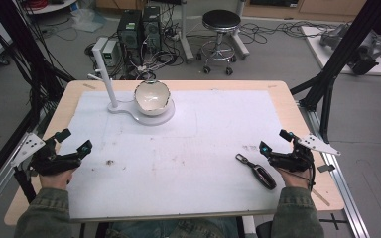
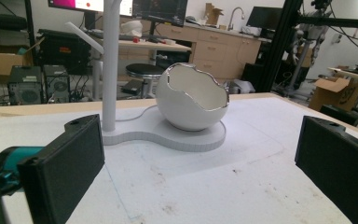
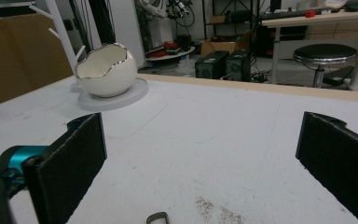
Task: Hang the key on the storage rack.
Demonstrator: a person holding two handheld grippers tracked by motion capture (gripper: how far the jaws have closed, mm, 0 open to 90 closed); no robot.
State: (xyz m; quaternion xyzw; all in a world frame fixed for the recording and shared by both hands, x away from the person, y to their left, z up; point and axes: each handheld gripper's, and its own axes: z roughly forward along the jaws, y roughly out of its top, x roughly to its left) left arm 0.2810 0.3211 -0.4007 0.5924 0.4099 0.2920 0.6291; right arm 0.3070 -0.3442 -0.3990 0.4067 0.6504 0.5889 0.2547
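Key fob (image 1: 257,171) on the mat just left of the right gripper (image 1: 273,144), jaws wide apart, nothing held

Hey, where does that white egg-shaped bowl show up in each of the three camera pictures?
High view: the egg-shaped bowl sits at the far centre-left of the table, on the round white base.
Left gripper view: upper centre, between the open jaws.
Right gripper view: upper left, above the left-hand jaw.
Shared landmark: the white post beside the bowl, on the same base.
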